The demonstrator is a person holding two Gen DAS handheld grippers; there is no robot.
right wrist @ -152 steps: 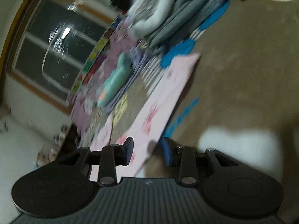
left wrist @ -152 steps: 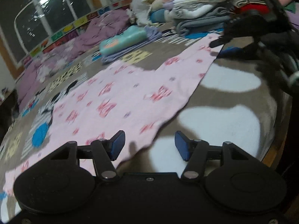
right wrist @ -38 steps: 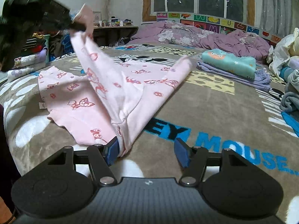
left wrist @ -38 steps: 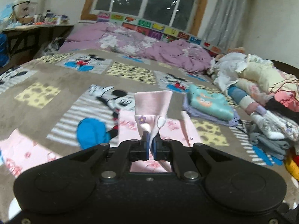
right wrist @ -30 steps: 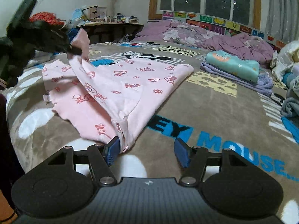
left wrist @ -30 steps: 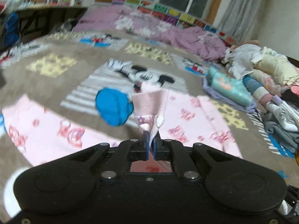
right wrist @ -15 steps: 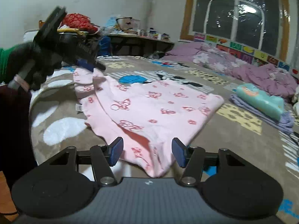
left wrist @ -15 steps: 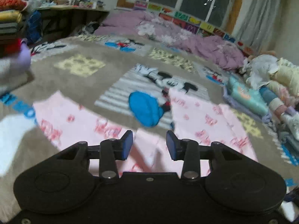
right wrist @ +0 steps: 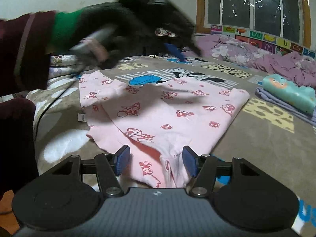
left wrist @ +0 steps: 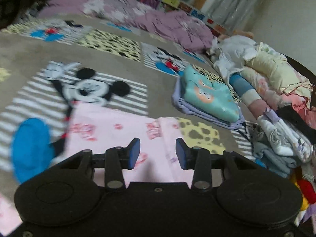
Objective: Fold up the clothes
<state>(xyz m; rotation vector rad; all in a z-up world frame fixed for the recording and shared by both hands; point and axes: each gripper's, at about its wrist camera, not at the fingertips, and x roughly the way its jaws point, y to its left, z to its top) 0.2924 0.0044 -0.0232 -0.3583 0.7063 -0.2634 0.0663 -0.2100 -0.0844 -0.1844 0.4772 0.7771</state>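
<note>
A pink garment with red animal prints (right wrist: 167, 114) lies folded flat on the brown cartoon blanket (right wrist: 266, 138). My right gripper (right wrist: 156, 160) is open at its near end, the cloth lying loose between the blue pads without being pinched. My left gripper (left wrist: 158, 154) is open and empty, hovering above the same pink garment (left wrist: 118, 130). The right wrist view also catches the left gripper (right wrist: 177, 49) as a blur above the garment's far side. A gloved hand (right wrist: 110, 25) with a green cuff and maroon sleeve carries it.
A folded teal garment (left wrist: 209, 96) rests on a lavender one to the right, seen too as the teal garment (right wrist: 290, 92). A heap of clothes (left wrist: 276, 90) lines the right edge. A purple quilt (left wrist: 167, 23) lies under the window. Folded stacks (right wrist: 63, 63) sit far left.
The left gripper let go of the pink corner it pinched, opened, and swung right over the garment. The lifted flap now lies flat. The right gripper stayed open at the near end.
</note>
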